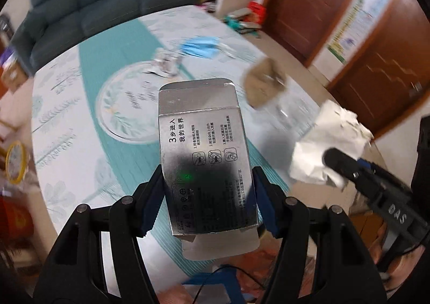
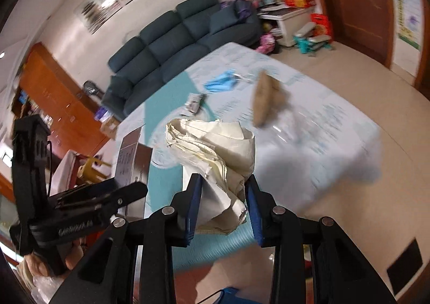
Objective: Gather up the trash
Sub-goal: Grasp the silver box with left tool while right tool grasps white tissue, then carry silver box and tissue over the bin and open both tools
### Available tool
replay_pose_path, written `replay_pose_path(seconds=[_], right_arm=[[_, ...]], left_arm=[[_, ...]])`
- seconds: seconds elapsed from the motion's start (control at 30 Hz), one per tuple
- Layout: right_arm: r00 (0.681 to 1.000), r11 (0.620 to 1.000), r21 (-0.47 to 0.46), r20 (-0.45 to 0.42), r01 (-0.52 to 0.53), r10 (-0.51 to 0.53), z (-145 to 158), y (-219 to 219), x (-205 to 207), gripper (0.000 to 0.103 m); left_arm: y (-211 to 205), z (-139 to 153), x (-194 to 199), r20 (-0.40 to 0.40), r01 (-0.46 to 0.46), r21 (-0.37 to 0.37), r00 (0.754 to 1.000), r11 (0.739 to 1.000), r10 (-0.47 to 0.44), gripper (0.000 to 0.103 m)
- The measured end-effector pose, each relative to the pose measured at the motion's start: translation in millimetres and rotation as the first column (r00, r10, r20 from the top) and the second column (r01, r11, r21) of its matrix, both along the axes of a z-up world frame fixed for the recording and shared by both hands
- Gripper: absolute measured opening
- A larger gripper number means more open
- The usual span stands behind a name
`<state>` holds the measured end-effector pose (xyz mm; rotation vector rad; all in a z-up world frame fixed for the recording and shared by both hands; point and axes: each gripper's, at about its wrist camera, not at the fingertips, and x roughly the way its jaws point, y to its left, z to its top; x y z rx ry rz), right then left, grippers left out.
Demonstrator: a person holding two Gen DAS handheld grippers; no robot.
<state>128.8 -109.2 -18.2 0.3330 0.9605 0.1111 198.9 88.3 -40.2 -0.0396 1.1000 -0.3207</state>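
Black hand-held gripper (image 1: pixel 207 196), blue pads (ridged), silver pins

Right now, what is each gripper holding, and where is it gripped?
Left gripper: silver box, by its long sides near one end. Right gripper: crumpled paper, at its lower part.

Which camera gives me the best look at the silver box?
Left wrist: the silver box fills the centre, printed face toward the lens. Right wrist shows only its edge at the left, partly hidden behind the other tool.

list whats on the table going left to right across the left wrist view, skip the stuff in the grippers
crumpled clear wrapper → blue face mask → brown paper scrap
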Motion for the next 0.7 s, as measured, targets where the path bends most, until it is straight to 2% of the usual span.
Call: replay_pose_path(seconds=[0.13,0.3,0.47,0.7], right_arm=[[0.995,0.995,-0.008,-0.026,0.095,-0.096,-19.8,-29.3,-55.8,0.032],[0.963,0.970,0.001,-0.121,0.243,-0.241,-75.7,-72.9,-105.2,0.033],[0.911,0.944,-0.041,-0.251,0.328,-0.327,-149.4,-105.5,-140.7,0.033],[0.829,0.915,-0.037,-0.409,0.402,-0.381,-234.9,-133.1,-161.9,0.033]], left_arm=[[-42.8,-13.1,-48.0,0.004,0.129,-0.003,0.992,0.992,-0.129,0.059],[-100.8,-41.6,-88.9,-0.014,0.255,0.031,0.967,0.966,-0.255,0.059],[-155.0,-75.4,-125.5,-0.050,0.370,0.099,0.929,0.924,-0.367,0.060],[-190.0,-137.9,-141.0,-0.172,0.447,0.149,0.890,0.882,-0.422,0.060]])
